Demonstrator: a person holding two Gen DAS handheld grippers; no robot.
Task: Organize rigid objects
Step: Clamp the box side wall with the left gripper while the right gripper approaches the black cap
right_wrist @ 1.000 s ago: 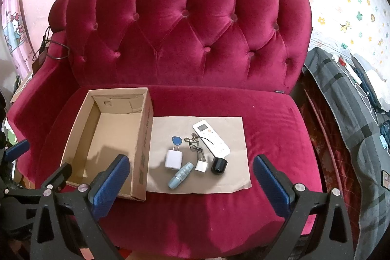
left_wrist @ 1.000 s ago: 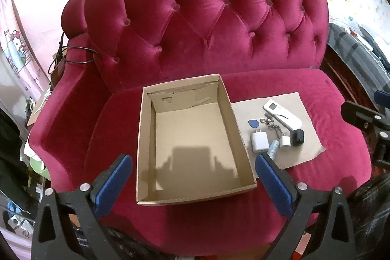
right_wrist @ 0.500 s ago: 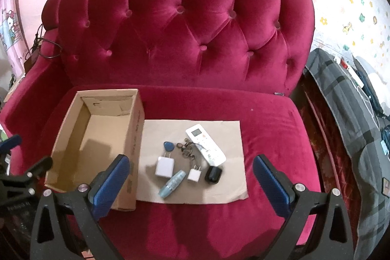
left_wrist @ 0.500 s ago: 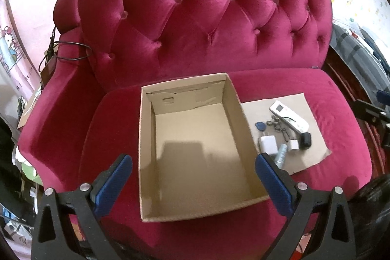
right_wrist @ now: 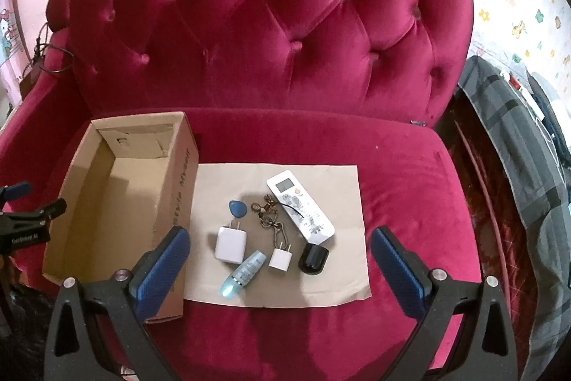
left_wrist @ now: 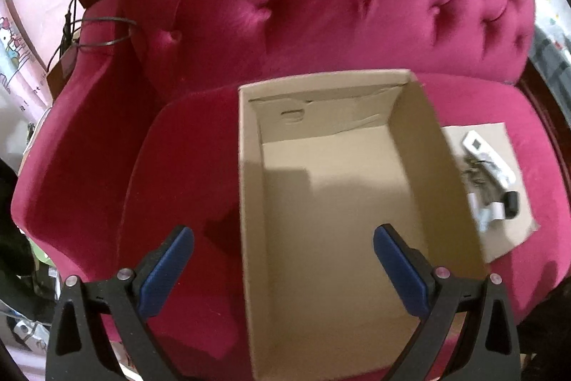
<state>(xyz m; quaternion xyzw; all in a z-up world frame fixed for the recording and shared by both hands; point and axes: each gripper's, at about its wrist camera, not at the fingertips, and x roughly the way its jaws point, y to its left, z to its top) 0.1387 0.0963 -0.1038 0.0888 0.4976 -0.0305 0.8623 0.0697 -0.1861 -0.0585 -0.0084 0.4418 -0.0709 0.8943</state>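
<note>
An open, empty cardboard box [left_wrist: 246, 166] [right_wrist: 185, 166] sits on the red sofa seat. Right of it a cardboard sheet [right_wrist: 332, 177] holds a white remote [right_wrist: 299, 206] [left_wrist: 489, 156], a blue key fob [right_wrist: 238, 208], a key chain [right_wrist: 269, 216], a large white charger [right_wrist: 231, 244], a small white charger [right_wrist: 279, 258], a light blue tube [right_wrist: 242, 277] and a black cap [right_wrist: 313, 258]. My left gripper [left_wrist: 283, 268] is open and empty over the box's front half. My right gripper [right_wrist: 278, 265] is open and empty just in front of the small objects.
The tufted red sofa back [right_wrist: 271, 34] rises behind. A black cable [left_wrist: 96, 31] lies on the left armrest. A grey plaid blanket [right_wrist: 528, 145] lies at the right of the sofa. The left gripper also shows at the left edge of the right wrist view [right_wrist: 21, 224].
Both grippers have moved forward and down towards the sofa seat. The left one now hangs over the box, the right one is closer to the small objects. Nothing was picked up.
</note>
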